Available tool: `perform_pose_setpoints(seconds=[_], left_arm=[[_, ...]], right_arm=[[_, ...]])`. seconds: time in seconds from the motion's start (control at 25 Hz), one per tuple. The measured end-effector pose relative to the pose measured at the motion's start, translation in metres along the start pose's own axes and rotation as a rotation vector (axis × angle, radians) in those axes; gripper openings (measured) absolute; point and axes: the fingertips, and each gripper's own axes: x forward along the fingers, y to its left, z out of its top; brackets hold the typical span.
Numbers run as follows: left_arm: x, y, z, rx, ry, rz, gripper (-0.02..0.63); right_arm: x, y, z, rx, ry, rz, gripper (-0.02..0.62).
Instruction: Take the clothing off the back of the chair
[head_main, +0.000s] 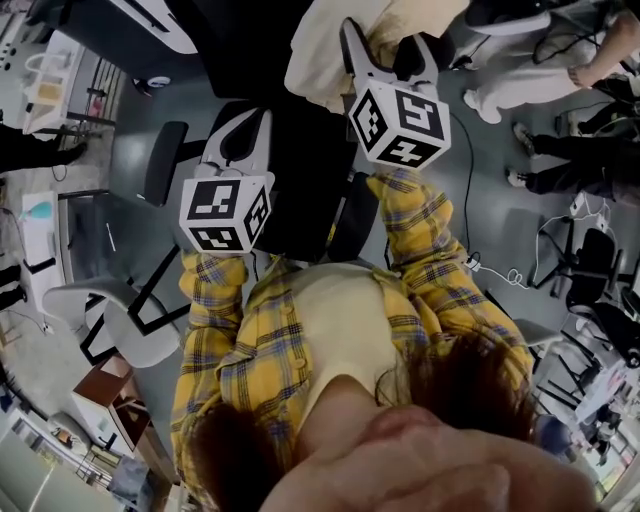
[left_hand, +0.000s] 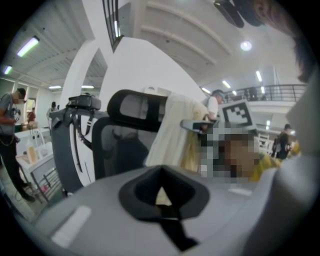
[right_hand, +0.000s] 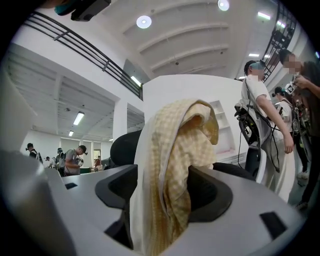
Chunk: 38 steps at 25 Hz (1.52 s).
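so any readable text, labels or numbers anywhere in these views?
None readable. The left marker cube and right marker cube carry only black-and-white square patterns, no letters. The cream clothing shows a check weave, no label.

1. No readable words, brands or numbers in any view.
2. Left marker cube (head_main: 225, 212), behind the left claw: black-and-white square code patterns only, no letters.
3. Right marker cube (head_main: 399, 122), behind the right claw: same, patterns only.
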Motion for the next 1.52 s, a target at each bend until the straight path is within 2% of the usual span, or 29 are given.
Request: perform_pose_setpoints(seconds=[0.2,0.4,0.64,1.04,1.52], left_arm=[[-0.005,0.008,-0.002,-0.014,-0.005,0.020,0.003],[-0.011,0.015,-0.006,-0.021,-0.005,0.025,0.003],[-0.017,0.014,-0.003,-0.013,-0.018,0.014,0.003],[-0.028,0.001,0.005,0.010,-0.054,-0.029,0.003],[-0.037,-0.006,0.016,0.021,-0.109,-0.093,0.003]], right_arm=[[-0.001,-0.007,0.001,0.016,-0.021,-0.040,0.274],[-0.002,-0.010,0.001,0.016,-0.022,-0.054,0.148],[-0.009,0.000,0.005,0.006,-0.025,-0.014,0.094],[-0.036,0.014,0.024,-0.022,-0.073,0.026,0.077],[-0.072,0.016,0.036,-0.042,-0.106,-0.002,0.075]])
